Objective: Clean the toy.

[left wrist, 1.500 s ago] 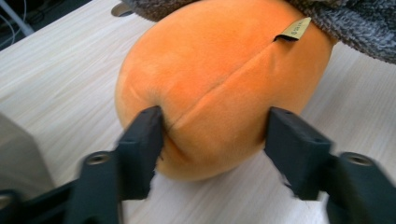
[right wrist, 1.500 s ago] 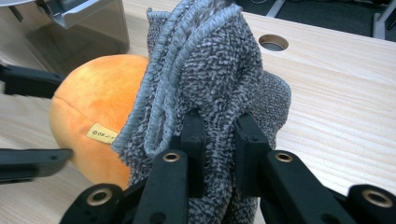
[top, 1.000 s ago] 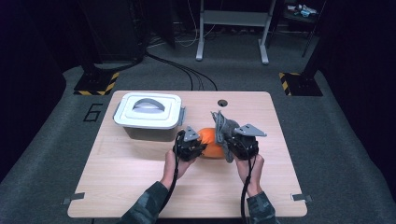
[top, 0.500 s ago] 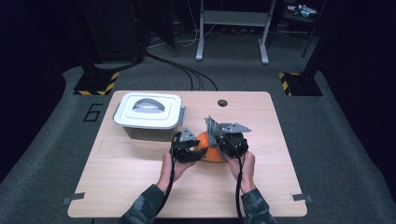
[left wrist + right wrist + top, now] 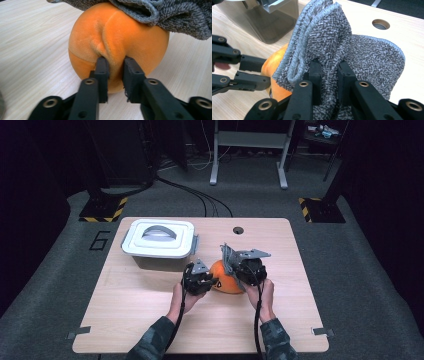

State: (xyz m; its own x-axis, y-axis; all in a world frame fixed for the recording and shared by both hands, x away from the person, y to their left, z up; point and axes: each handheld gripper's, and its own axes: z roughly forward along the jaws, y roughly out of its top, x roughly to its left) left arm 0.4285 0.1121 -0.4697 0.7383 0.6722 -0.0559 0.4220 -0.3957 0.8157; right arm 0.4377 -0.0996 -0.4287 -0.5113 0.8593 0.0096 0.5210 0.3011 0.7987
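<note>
Left gripper jaws, just closing, pinch fold of orange plush ball on table. Right gripper clamped on grey towel draped over ball.

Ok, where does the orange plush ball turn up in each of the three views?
High view: the orange plush ball sits on the table between the two tongs, in front of the lidded container.
Left gripper view: it fills the centre, a fold of its plush pinched between the jaws.
Right gripper view: a sliver at lower left, under the grey cloth.
Shared landmark: the grey cloth draped over the ball.
</note>
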